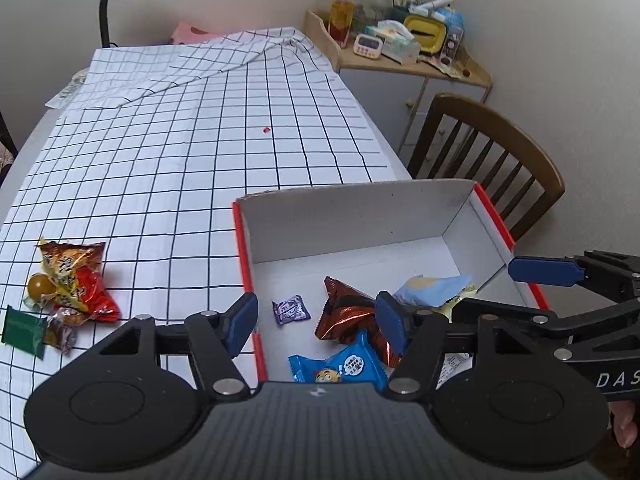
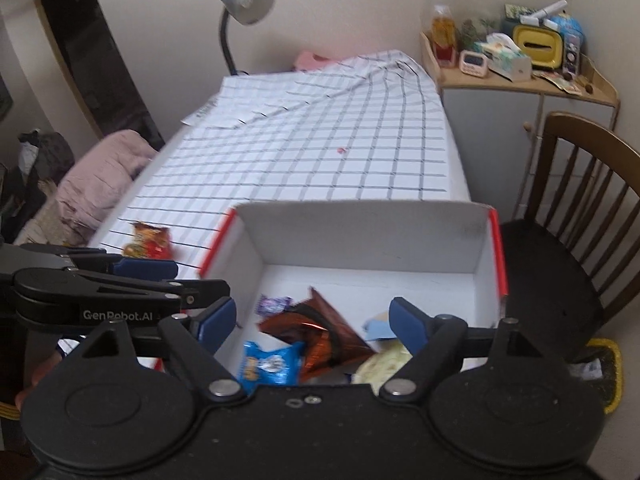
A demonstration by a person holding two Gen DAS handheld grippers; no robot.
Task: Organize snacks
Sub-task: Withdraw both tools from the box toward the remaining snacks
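Note:
A white box with red edges sits on the checked tablecloth. Inside lie a purple candy, a dark red foil packet, a blue packet and a light blue packet. A pile of loose snacks with a green packet lies left of the box. My left gripper is open and empty over the box's near left corner. My right gripper is open and empty above the box; it also shows in the left wrist view.
A wooden chair stands right of the table. A cluttered cabinet is at the back right. A desk lamp stands at the table's far end. A small red speck lies mid-table.

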